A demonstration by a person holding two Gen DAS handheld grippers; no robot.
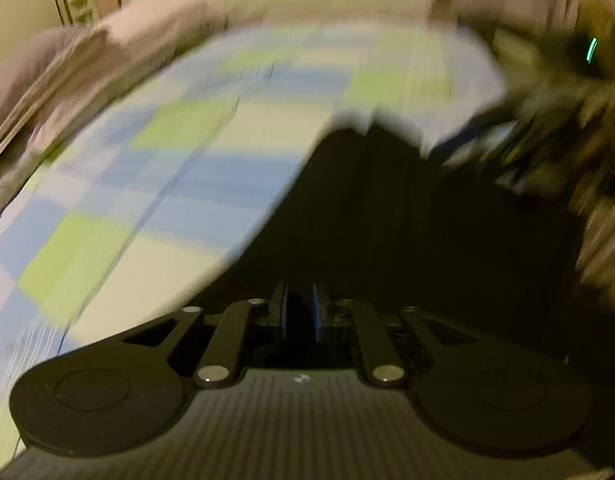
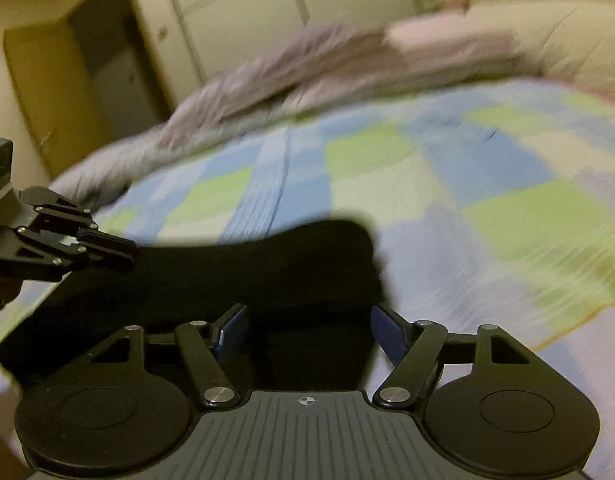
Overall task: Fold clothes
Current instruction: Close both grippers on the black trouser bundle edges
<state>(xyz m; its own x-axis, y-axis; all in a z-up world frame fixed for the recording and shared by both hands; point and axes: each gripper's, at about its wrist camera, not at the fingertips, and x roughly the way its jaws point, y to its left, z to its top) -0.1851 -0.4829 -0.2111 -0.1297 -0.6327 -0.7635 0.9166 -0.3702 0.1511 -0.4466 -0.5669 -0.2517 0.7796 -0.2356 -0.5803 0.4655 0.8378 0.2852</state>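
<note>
On a checked bedspread (image 2: 447, 184), the closed left gripper (image 2: 107, 248) pinches a limp black garment (image 2: 235, 276) at its edge, the right gripper (image 2: 307, 332) spread above; soft cloth, best taken by corners.

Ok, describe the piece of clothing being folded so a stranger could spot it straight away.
Find the bed with the checked blue, green and cream cover. On its near side lies a flat black garment, with the left gripper at one edge. It is the only dark, plain cloth; the bedding behind is pale.
</note>
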